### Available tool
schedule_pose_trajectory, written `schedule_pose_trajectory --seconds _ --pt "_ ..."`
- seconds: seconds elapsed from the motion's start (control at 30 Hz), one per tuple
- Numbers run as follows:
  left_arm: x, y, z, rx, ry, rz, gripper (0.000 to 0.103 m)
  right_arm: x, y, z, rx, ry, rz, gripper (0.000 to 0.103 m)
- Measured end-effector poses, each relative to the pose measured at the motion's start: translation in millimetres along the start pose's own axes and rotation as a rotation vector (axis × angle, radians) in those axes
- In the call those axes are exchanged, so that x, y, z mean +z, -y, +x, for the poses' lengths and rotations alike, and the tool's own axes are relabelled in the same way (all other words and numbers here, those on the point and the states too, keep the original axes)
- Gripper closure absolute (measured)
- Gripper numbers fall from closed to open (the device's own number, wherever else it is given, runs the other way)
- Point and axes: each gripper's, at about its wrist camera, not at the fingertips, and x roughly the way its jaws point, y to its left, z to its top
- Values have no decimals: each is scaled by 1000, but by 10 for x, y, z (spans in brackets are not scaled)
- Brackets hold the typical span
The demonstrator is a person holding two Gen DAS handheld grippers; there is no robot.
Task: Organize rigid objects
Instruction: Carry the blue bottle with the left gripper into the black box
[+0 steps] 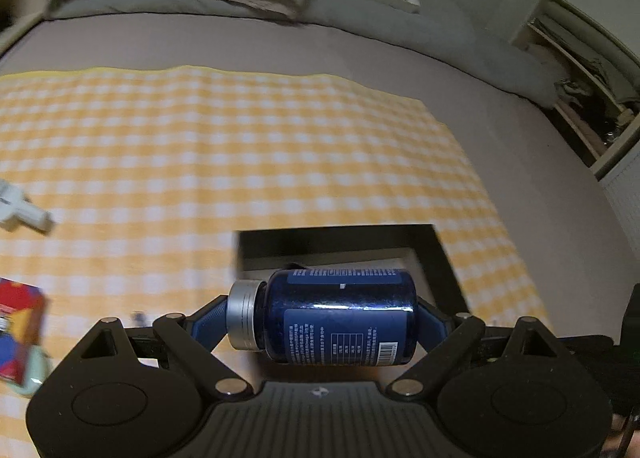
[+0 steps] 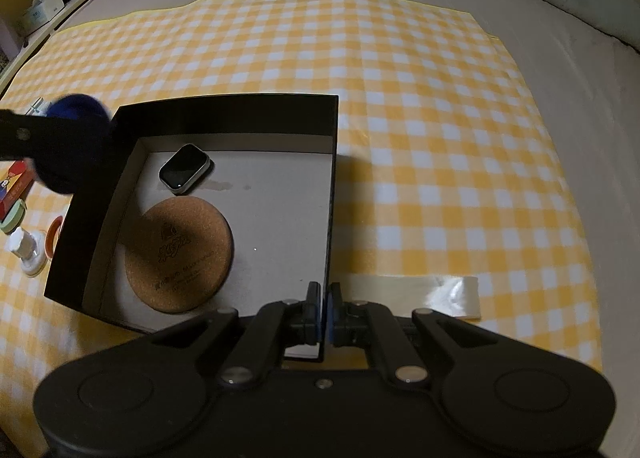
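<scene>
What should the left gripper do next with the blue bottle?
Probably carry the blue bottle, clamped sideways in the left gripper, on over the black box and lower it onto bare floor right of the cork coaster.

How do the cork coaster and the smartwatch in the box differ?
The coaster is round, brown and matte; the watch is a rounded rectangle with a glossy black face and pale rim. The coaster is clearly the larger. The coaster lies nearer the right gripper, the watch toward the box's far wall. Both lie flat on the box floor, apart from each other, on its left side.
</scene>
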Motion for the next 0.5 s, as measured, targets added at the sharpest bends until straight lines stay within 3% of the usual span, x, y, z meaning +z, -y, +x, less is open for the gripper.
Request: schedule_pose_trajectory --seconds 0.23,0.5 --pt "-32 316 345 -38 -14 -24 11 0 -7 -10 5 -2 0 99" --pt "66 461 758 -12 19 -91 11 -3 -19 -11 14 -3 1 99"
